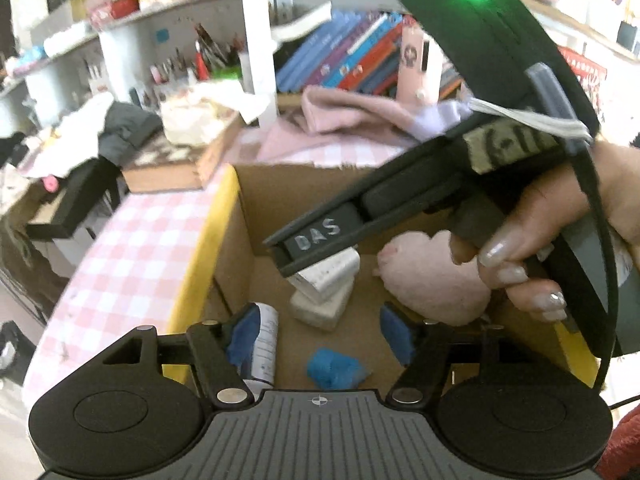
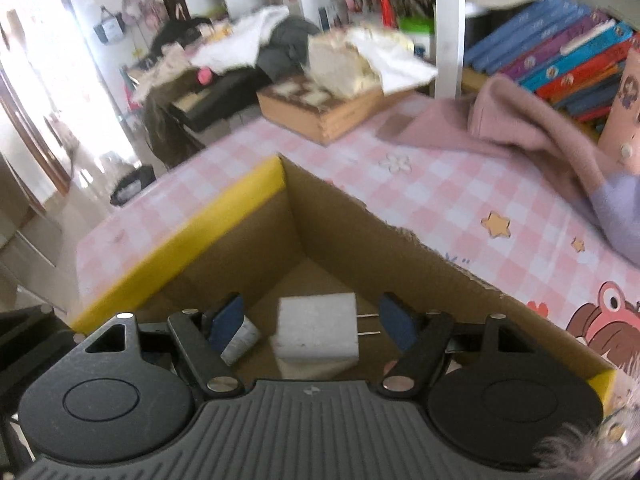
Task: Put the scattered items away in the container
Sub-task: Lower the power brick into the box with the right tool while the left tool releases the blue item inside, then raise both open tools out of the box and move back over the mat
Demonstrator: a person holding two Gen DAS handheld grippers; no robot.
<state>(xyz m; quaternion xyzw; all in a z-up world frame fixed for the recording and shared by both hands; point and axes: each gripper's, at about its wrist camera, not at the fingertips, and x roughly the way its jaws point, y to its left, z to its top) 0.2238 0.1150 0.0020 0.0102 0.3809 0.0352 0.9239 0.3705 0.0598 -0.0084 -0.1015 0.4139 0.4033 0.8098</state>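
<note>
A: What's closest in the left wrist view?

B: The left gripper [image 1: 320,336], fingers apart over the cardboard box [image 1: 256,216], nothing pressed between them. Just below lies a blue crumpled item [image 1: 336,370] on the box floor, and a white labelled tube [image 1: 266,340] beside the left finger.

A: And further in?

B: A white charger [image 1: 332,276] resting on a pale block [image 1: 320,312], then a pink plush [image 1: 432,280]. The right gripper [image 1: 316,244], held by a hand [image 1: 560,248], reaches over them.

A: Its fingers?

B: In its own view the right gripper [image 2: 310,326] stands spread, the charger [image 2: 318,328] loose between, prongs pointing right. Beyond the box wall [image 2: 360,240]: pink checked tablecloth [image 2: 440,192], a wooden box [image 2: 328,112], books [image 2: 560,56].
</note>
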